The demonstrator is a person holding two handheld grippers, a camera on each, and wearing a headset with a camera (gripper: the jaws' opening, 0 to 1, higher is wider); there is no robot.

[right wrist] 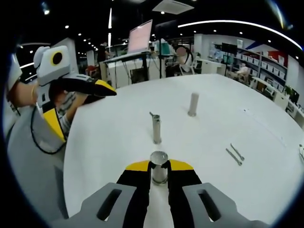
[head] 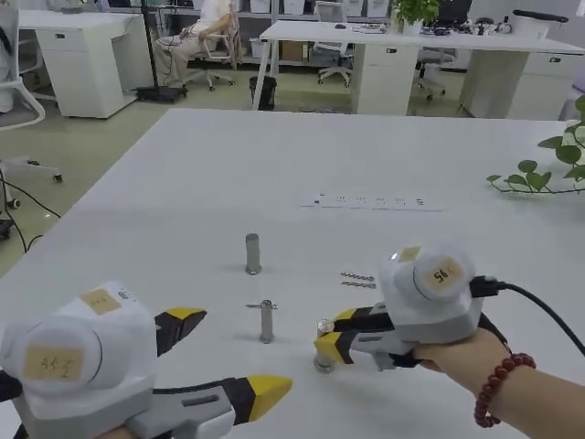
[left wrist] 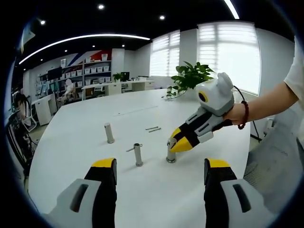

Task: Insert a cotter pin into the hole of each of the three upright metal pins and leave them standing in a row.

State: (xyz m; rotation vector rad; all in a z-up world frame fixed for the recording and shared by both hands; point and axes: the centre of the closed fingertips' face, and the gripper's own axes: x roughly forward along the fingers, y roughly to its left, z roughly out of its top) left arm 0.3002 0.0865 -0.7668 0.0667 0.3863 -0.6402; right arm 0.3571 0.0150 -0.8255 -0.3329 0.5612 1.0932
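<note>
Three upright metal pins stand on the white table (head: 183, 183). The far pin (head: 252, 253) (left wrist: 109, 133) (right wrist: 193, 104) is bare. A cotter pin sticks through the middle pin (head: 266, 320) (left wrist: 138, 155) (right wrist: 156, 128). My right gripper (head: 327, 340) (left wrist: 175, 144) (right wrist: 159, 167) is shut on the near pin (head: 323, 347) (left wrist: 170, 152) (right wrist: 159, 166), which stands on the table. My left gripper (head: 230, 352) (left wrist: 160, 166) is open at the lower left, apart from the pins. Two loose cotter pins (head: 357, 280) (left wrist: 153, 128) (right wrist: 235, 154) lie on the table beyond the right gripper.
A power strip (head: 370, 200) lies flat further back on the table. A leafy plant (head: 553, 165) (left wrist: 190, 76) reaches in at the right edge. Desks, chairs and a seated person (head: 196, 37) are beyond the table.
</note>
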